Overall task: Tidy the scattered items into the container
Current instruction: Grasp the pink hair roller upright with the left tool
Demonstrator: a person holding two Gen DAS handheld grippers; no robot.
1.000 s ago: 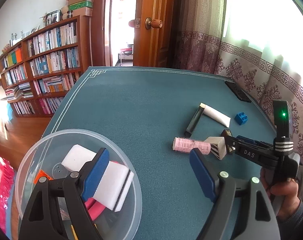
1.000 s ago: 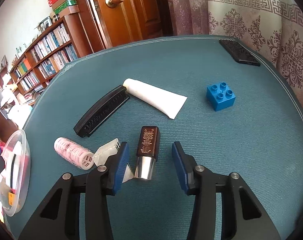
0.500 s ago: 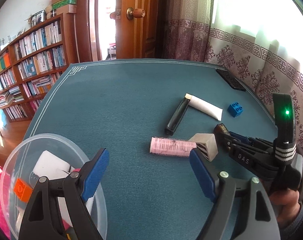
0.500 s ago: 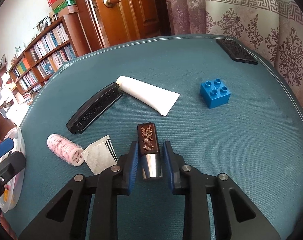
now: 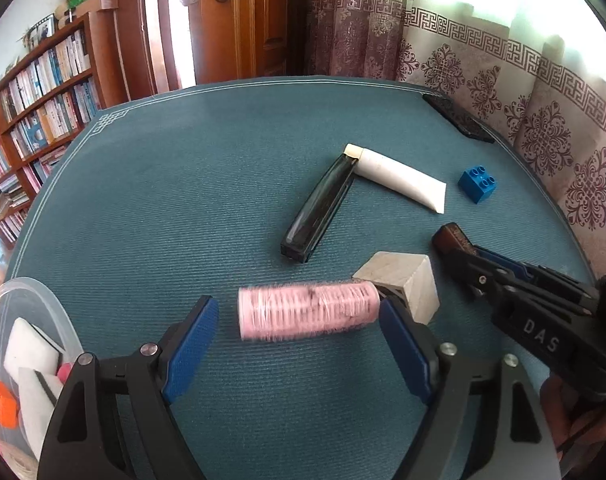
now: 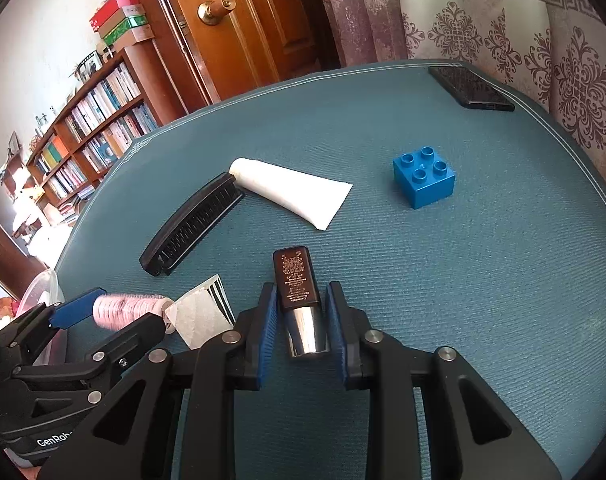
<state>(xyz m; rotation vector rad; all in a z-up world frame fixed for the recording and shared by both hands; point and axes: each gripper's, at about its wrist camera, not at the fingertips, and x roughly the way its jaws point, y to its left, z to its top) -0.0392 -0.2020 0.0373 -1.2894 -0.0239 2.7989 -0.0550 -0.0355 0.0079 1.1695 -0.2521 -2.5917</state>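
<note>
My left gripper (image 5: 299, 320) is open, its blue pads flanking a pink hair roller (image 5: 309, 312) that lies on the teal table (image 5: 175, 184); no clear contact shows. A white wedge-shaped block (image 5: 407, 284) touches the roller's right end. My right gripper (image 6: 301, 308) is shut on a dark brown cosmetic bottle (image 6: 297, 284) with a silver cap, resting on the table. Farther off lie a black comb (image 6: 191, 226), a white tube (image 6: 291, 190) and a blue toy brick (image 6: 423, 178). The clear plastic container (image 5: 27, 320) sits at the near left, holding white sponges and an orange piece.
A black phone (image 6: 471, 88) lies at the table's far right edge by the patterned curtain (image 5: 543, 92). A bookshelf (image 5: 31, 108) and a wooden door (image 5: 247, 20) stand beyond the table. A hand (image 5: 571, 412) holds the right gripper's handle.
My left gripper swung away from the container and moved in around the pink roller. My right gripper closed on the brown bottle.
</note>
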